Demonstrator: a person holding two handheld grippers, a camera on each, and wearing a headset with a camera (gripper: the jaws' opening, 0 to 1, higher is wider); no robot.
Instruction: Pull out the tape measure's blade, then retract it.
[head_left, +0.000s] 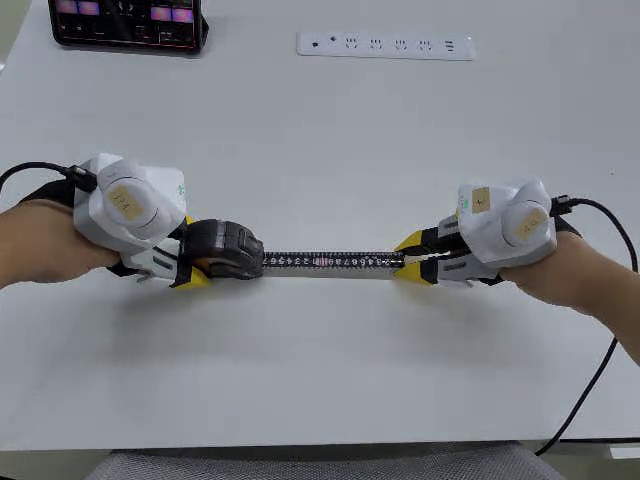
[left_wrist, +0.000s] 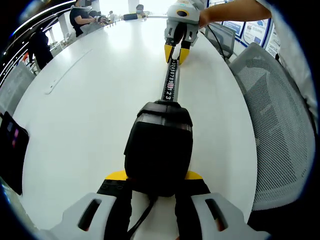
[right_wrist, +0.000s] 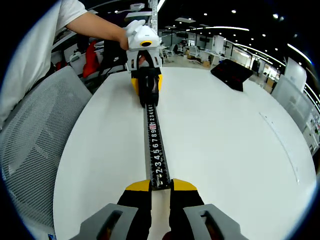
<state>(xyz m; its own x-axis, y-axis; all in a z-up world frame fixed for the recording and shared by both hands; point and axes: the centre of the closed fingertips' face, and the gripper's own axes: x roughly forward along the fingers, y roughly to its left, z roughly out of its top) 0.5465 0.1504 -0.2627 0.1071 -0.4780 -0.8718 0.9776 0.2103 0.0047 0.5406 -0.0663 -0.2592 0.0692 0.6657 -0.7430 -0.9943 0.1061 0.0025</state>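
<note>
Extended tape measure (head_left: 225, 250) lies across the counter (head_left: 300, 130)
The left tool (head_left: 192, 250) clamps its rigid case; the right tool (head_left: 408, 260) pinches the tip of the blade (head_left: 330, 262), thin, springy, probably slick steel, best held at the end hook.

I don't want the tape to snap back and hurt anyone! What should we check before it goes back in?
1. The blade is pulled out between the two grippers: ok.
2. The left gripper is shut on the tape measure case: ok.
3. The right gripper is clamped on the blade's tip: ok.
4. The blade runs straight, not twisted: ok.
5. The power strip lies well away from the blade: ok.
6. The case's lock is released: cannot tell.
</note>
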